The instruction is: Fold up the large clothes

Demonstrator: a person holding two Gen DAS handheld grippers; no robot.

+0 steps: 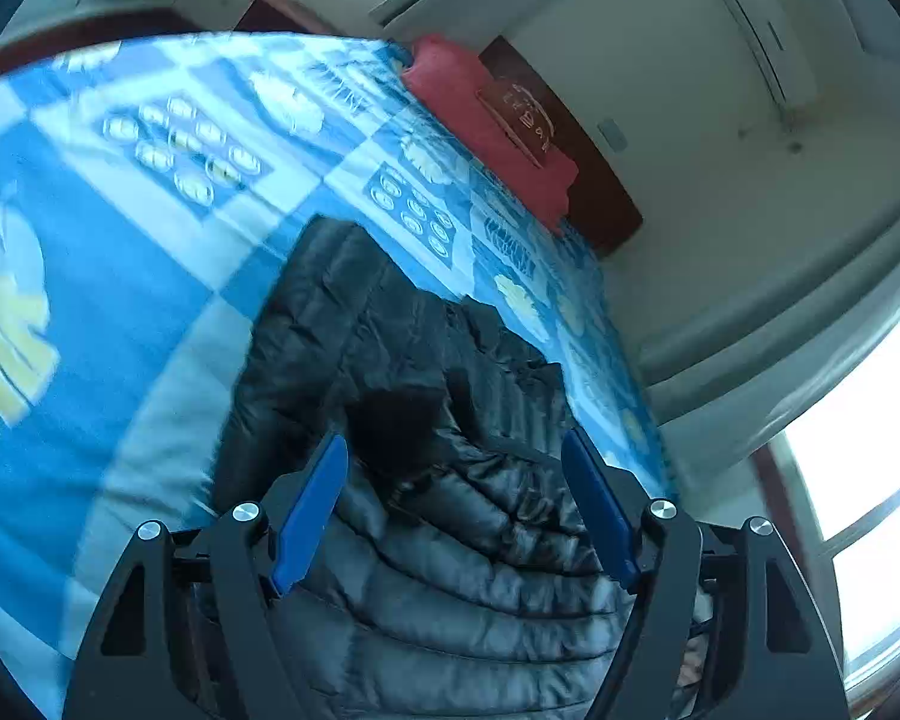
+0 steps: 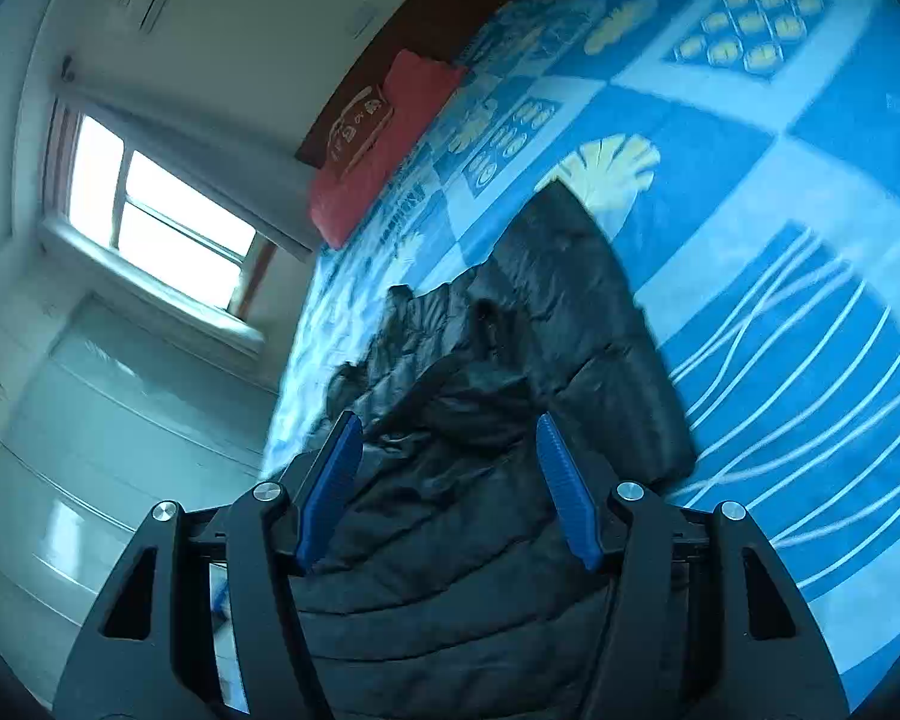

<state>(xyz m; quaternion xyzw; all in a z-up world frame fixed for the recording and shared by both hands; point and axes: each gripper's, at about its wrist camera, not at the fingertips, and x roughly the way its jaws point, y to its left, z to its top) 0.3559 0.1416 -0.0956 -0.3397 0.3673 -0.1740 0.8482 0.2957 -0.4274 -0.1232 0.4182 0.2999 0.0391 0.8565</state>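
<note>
On the bed, in the left wrist view, we see a black quilted puffer jacket (image 1: 426, 420) lying crumpled on a blue-and-white patterned blanket (image 1: 120, 300). Our left hand-held gripper (image 1: 456, 450) is spread wide, its blue fingers (image 1: 312, 504) standing apart above the jacket's ribbed panels and pinching nothing. The jacket runs from beneath the gripper up toward the middle of the blanket, with a darker fold between the fingertips. Beyond it, at the head of the bed, a red pillow (image 1: 492, 126) lies against a dark wooden headboard (image 1: 594, 180). A bright window (image 1: 870, 420) glares at the right edge, and an air conditioner (image 1: 762, 42) hangs on the pale wall.

In the right wrist view, our right hand-held gripper (image 2: 450, 432) is likewise parted, blue fingers (image 2: 564, 498) well apart with only the jacket (image 2: 510, 330) below them; we cannot tell whether the tips touch the fabric. The jacket lies bunched near the bed's left edge on the blanket (image 2: 780, 240). The red pillow (image 2: 378, 144) rests against the headboard (image 2: 426, 18) farther up, and the window (image 2: 162, 222) shows at left above pale cabinets (image 2: 90, 450).
</note>
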